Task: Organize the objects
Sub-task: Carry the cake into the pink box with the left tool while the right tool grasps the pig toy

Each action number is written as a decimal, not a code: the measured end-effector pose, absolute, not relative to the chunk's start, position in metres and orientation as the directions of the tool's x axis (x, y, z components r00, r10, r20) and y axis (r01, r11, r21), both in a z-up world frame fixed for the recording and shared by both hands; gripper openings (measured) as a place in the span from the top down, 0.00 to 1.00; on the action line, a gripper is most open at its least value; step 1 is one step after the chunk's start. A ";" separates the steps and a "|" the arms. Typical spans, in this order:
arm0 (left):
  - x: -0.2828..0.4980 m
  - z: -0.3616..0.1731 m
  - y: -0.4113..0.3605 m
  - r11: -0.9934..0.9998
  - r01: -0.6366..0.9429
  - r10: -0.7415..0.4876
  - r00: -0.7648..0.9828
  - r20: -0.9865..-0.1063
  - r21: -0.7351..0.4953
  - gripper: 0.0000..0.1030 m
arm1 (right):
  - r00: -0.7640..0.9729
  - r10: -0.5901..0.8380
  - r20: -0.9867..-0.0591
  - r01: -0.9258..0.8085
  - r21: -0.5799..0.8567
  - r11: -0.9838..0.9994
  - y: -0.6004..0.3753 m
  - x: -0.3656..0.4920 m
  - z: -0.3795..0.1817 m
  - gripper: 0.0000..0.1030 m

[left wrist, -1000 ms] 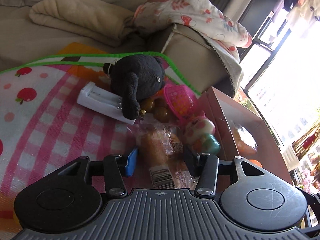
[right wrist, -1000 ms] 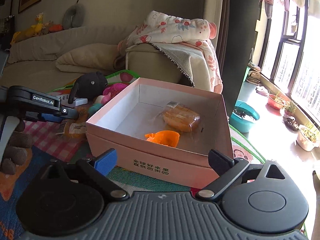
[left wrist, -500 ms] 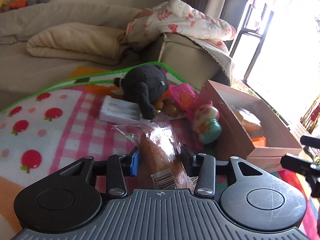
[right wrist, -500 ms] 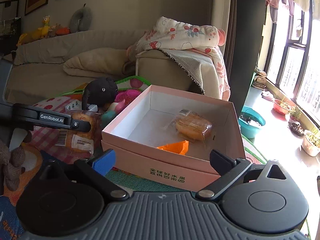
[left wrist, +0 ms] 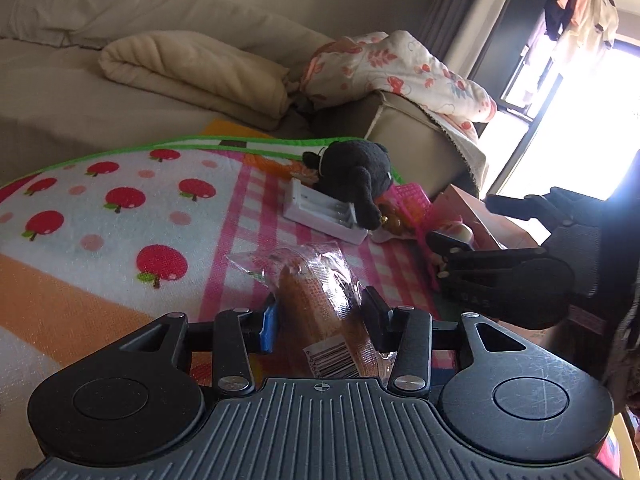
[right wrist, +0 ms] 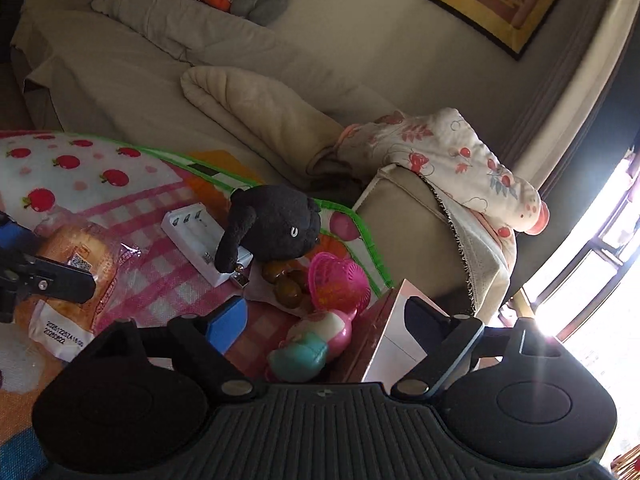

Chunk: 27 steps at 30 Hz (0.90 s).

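My left gripper [left wrist: 320, 320] is shut on a wrapped bread bun [left wrist: 320, 300] and holds it above the apple-print mat [left wrist: 120, 208]; the bun also shows in the right wrist view [right wrist: 76, 256]. My right gripper [right wrist: 320, 320] is open and empty, over a pink and teal doll toy [right wrist: 312, 344] beside the corner of the pink cardboard box [right wrist: 388, 332]. The right gripper shows at the right of the left wrist view [left wrist: 500, 264], in front of the box [left wrist: 480, 216].
A black plush toy [right wrist: 276, 228] lies on a white battery charger [right wrist: 196, 240]. A pink toy basket [right wrist: 336, 280] and brown round pieces [right wrist: 288, 284] lie next to them. A beige sofa [right wrist: 160, 80] with a folded blanket [right wrist: 256, 112] and a flowered cloth [right wrist: 448, 152] stands behind.
My left gripper has lifted the bun higher and tilted. My right gripper has swung left, from facing into the box to over the toys beside it.
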<state>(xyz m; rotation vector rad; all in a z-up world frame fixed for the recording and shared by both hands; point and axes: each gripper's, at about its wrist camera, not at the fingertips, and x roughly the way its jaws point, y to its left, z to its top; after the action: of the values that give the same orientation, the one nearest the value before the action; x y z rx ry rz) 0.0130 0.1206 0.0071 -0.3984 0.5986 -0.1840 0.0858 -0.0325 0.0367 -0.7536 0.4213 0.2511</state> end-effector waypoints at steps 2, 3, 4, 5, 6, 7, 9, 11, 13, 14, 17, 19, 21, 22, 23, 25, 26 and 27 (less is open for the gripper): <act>0.013 0.005 0.125 0.897 0.054 -0.296 0.811 -0.504 -0.439 0.54 | 0.891 0.018 -0.454 -0.360 -0.681 0.638 -0.016 0.095 0.022 0.35; 0.013 0.005 0.126 0.892 0.053 -0.301 0.811 -0.502 -0.448 0.54 | 0.889 -0.010 -0.458 -0.360 -0.711 0.603 -0.010 0.099 0.013 0.35; 0.013 0.005 0.127 0.889 0.053 -0.304 0.811 -0.501 -0.455 0.54 | 0.885 -0.033 -0.464 -0.363 -0.733 0.576 -0.006 0.103 0.006 0.35; 0.013 0.004 0.127 0.887 0.053 -0.306 0.810 -0.500 -0.458 0.54 | 0.882 -0.052 -0.469 -0.365 -0.748 0.554 -0.003 0.105 0.000 0.36; 0.013 0.004 0.127 0.887 0.053 -0.306 0.811 -0.499 -0.458 0.54 | 0.882 -0.074 -0.466 -0.358 -0.763 0.538 -0.002 0.106 -0.005 0.44; 0.012 0.004 0.127 0.888 0.054 -0.306 0.811 -0.499 -0.457 0.54 | 0.891 -0.086 -0.446 -0.339 -0.779 0.528 -0.002 0.104 -0.008 0.53; 0.012 0.005 0.126 0.890 0.053 -0.302 0.811 -0.501 -0.453 0.54 | 0.888 -0.067 -0.456 -0.348 -0.758 0.552 -0.006 0.097 -0.002 0.55; 0.012 0.005 0.125 0.895 0.051 -0.296 0.811 -0.504 -0.444 0.54 | 0.891 -0.043 -0.452 -0.341 -0.729 0.594 -0.015 0.087 0.010 0.56; 0.011 0.006 0.123 0.900 0.048 -0.288 0.811 -0.508 -0.433 0.54 | 0.891 0.001 -0.454 -0.348 -0.682 0.643 -0.028 0.069 0.028 0.56; 0.010 0.007 0.122 0.903 0.047 -0.284 0.811 -0.511 -0.428 0.54 | 0.887 0.024 -0.461 -0.356 -0.652 0.669 -0.035 0.060 0.037 0.56; 0.005 0.012 0.118 0.911 0.052 -0.280 0.805 -0.522 -0.409 0.55 | 0.861 0.117 -0.495 -0.407 -0.533 0.742 -0.063 0.027 0.068 0.56; -0.001 0.016 0.110 0.918 0.085 -0.298 0.793 -0.531 -0.388 0.57 | 0.830 0.183 -0.528 -0.451 -0.441 0.776 -0.087 0.006 0.086 0.56; -0.011 0.021 0.099 0.922 0.133 -0.325 0.776 -0.541 -0.362 0.58 | 0.807 0.222 -0.547 -0.470 -0.368 0.802 -0.111 -0.013 0.096 0.56; -0.016 0.023 0.093 0.923 0.159 -0.340 0.764 -0.548 -0.351 0.58 | 0.803 0.229 -0.550 -0.467 -0.342 0.815 -0.122 -0.023 0.097 0.56; -0.022 0.025 0.087 0.920 0.189 -0.361 0.749 -0.556 -0.343 0.59 | 0.802 0.226 -0.553 -0.456 -0.323 0.830 -0.134 -0.031 0.097 0.56; -0.033 0.030 0.074 0.909 0.243 -0.403 0.718 -0.567 -0.339 0.63 | 0.810 0.191 -0.555 -0.411 -0.303 0.860 -0.156 -0.048 0.091 0.56; -0.038 0.033 0.066 0.902 0.270 -0.423 0.702 -0.572 -0.336 0.64 | 0.817 0.164 -0.553 -0.381 -0.304 0.873 -0.166 -0.055 0.086 0.56; -0.042 0.036 0.060 0.898 0.290 -0.436 0.692 -0.575 -0.332 0.64 | 0.821 0.138 -0.554 -0.351 -0.299 0.888 -0.178 -0.062 0.080 0.56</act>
<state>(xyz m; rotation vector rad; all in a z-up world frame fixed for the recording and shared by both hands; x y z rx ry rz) -0.0415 0.0599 0.0361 -0.2223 0.6968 -0.4091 -0.0619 -0.1775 0.0805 -0.4043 0.5503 0.2679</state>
